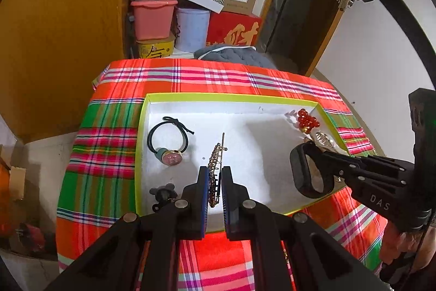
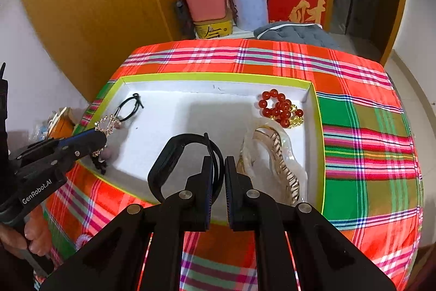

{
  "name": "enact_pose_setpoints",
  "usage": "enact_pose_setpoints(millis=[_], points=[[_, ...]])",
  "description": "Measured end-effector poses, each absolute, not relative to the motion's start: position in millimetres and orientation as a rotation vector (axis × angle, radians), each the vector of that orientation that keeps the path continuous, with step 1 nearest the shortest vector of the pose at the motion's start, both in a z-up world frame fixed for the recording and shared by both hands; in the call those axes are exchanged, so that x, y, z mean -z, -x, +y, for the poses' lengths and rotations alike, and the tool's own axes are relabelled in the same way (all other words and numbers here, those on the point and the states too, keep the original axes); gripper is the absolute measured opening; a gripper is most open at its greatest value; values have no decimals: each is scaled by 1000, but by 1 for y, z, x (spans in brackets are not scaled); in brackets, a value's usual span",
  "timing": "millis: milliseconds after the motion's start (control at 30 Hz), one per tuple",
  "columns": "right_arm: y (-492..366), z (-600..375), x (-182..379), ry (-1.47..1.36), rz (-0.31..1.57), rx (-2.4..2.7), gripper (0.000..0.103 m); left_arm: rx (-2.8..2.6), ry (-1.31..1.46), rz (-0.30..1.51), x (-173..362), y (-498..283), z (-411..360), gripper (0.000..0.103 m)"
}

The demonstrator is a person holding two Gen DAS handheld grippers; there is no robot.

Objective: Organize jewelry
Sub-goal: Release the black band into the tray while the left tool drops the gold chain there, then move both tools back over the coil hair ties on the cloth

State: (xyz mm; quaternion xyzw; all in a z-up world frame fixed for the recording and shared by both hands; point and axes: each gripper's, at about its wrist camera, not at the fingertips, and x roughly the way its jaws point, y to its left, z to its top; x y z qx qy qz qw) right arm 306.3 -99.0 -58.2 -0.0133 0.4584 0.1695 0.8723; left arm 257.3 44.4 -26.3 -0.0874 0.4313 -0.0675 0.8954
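A white tray with a lime rim point(image 1: 207, 96) point(image 2: 218, 77) lies on the plaid cloth. My left gripper point(image 1: 215, 176) point(image 2: 102, 137) is shut on a gold beaded hair pin point(image 1: 216, 162) point(image 2: 105, 124) above the tray's near left part. My right gripper point(image 2: 218, 168) point(image 1: 313, 152) is shut on a black band bracelet point(image 2: 169, 154) point(image 1: 299, 168) over the tray's near right part. In the tray lie a black hair tie with a pink charm point(image 1: 166, 143) point(image 2: 128, 107), a red bead bracelet point(image 1: 308, 120) point(image 2: 280, 108), a clear and gold hair claw point(image 2: 275, 157) point(image 1: 324, 139) and a small black clip point(image 1: 163, 194).
The table with plaid cloth point(image 1: 218, 72) point(image 2: 368, 127) drops off at its edges. Behind it stand stacked boxes, a pink bin point(image 1: 154, 18) point(image 2: 205, 0) and a red box point(image 1: 234, 29). A wooden cabinet point(image 1: 62, 32) is at the left, a door point(image 1: 308, 4) at the right.
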Motion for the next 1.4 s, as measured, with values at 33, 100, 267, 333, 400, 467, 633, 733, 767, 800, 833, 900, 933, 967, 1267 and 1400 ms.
enact_pose_setpoints(millis=[33, 100, 267, 333, 400, 467, 633, 733, 767, 800, 833, 900, 933, 967, 1267, 1400], points=[[-307, -99, 59, 28, 960, -352, 8, 140, 181, 896, 28, -258, 44, 9], [-310, -98, 61, 37, 966, -345, 8, 141, 180, 902, 31, -260, 45, 9], [-314, -94, 70, 61, 1004, -339, 8, 147, 177, 919, 38, -264, 43, 9], [-315, -94, 73, 67, 1017, -334, 9, 149, 181, 927, 40, -265, 43, 9], [-316, -95, 76, 64, 1029, -326, 9, 149, 183, 936, 43, -266, 42, 9], [-317, -96, 78, 58, 1039, -325, 9, 143, 182, 946, 46, -267, 43, 9], [-317, -96, 78, 58, 1048, -322, 12, 139, 178, 949, 46, -267, 44, 9], [-315, -97, 76, 40, 1042, -340, 18, 136, 180, 954, 46, -266, 44, 9], [-314, -97, 75, 40, 1039, -341, 18, 132, 182, 954, 45, -265, 45, 9], [-312, -96, 74, 41, 1034, -342, 18, 130, 183, 954, 44, -264, 46, 9], [-309, -97, 72, 39, 1029, -346, 18, 129, 185, 953, 43, -263, 46, 9], [-305, -97, 68, 32, 1021, -353, 19, 128, 188, 948, 40, -259, 47, 10], [-303, -98, 66, 30, 1016, -354, 19, 127, 185, 945, 37, -257, 45, 10], [-300, -98, 64, 27, 1009, -357, 19, 126, 181, 940, 35, -254, 45, 11], [-263, -108, 40, 8, 960, -380, 26, 122, 178, 897, 9, -220, 40, 12], [-240, -114, 30, 6, 942, -387, 26, 116, 186, 878, -2, -198, 40, 12]])
